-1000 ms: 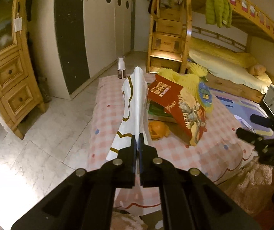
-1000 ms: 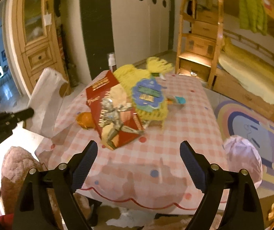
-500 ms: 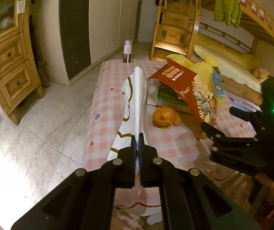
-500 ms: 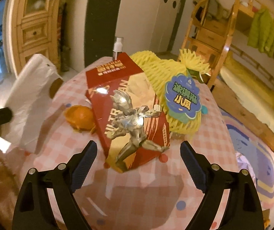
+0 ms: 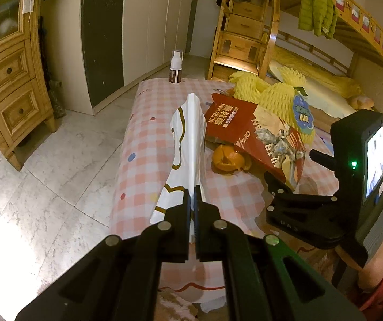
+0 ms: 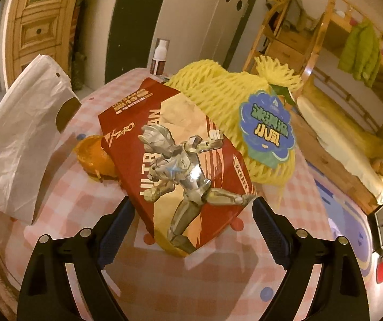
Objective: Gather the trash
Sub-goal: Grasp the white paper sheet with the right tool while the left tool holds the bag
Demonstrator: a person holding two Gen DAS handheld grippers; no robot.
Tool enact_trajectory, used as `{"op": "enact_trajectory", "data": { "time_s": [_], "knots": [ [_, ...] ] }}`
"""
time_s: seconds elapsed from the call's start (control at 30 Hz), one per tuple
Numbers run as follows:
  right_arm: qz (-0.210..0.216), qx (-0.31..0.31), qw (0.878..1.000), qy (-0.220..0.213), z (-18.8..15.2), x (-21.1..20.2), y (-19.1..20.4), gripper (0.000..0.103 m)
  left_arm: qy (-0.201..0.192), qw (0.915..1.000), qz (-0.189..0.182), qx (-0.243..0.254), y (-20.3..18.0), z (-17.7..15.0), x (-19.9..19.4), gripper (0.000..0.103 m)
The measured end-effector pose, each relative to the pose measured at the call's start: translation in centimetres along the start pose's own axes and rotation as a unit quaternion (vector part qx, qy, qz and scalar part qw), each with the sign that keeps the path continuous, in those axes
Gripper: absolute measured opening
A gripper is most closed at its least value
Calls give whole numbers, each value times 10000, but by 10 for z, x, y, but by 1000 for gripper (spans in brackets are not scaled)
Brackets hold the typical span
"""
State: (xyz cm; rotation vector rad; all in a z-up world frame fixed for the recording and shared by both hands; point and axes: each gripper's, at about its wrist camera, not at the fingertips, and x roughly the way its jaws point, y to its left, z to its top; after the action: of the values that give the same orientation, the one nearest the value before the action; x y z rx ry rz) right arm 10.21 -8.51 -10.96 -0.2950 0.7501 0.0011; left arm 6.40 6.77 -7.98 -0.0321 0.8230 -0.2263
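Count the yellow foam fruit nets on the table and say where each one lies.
2: one net with a blue label behind the red box, another net further back; more may be hidden.

Marble floor (image 5: 57, 160), wooden cabinet (image 5: 12, 80), white wardrobe (image 5: 148, 26), wooden bunk bed (image 5: 325, 53).

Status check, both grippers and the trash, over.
Left gripper shut on white bag. Right gripper open, straddling red Ultraman box. Orange peel beside it.
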Motion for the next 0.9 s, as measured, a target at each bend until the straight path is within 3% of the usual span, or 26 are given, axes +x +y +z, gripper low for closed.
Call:
{"op": "enact_trajectory", "data": {
  "time_s": [0.1,0.3,0.47,0.73,0.83,0.9],
  "knots": [
    [176,11,9998,-14,-1,-4,-4,88,-8,10000,9,2,-1,0,-1,0],
    [138,-84,9998,-100,-2,-8,-10,88,8,10000,29,-4,-1,0,0,0],
    [8,-483,9986,-195,-3,-10,8,86,11,10000,47,-35,0,1,0,0],
    [272,-168,9989,-354,2,-33,-4,24,-173,9997,177,-84,6,4,-12,0],
    [500,49,9980,-384,5,-44,-16,11,-262,9994,221,-106,7,5,-16,0],
    [637,201,9968,-434,6,-53,-25,9,-290,9993,229,-99,5,6,-18,0]
  ]
}}
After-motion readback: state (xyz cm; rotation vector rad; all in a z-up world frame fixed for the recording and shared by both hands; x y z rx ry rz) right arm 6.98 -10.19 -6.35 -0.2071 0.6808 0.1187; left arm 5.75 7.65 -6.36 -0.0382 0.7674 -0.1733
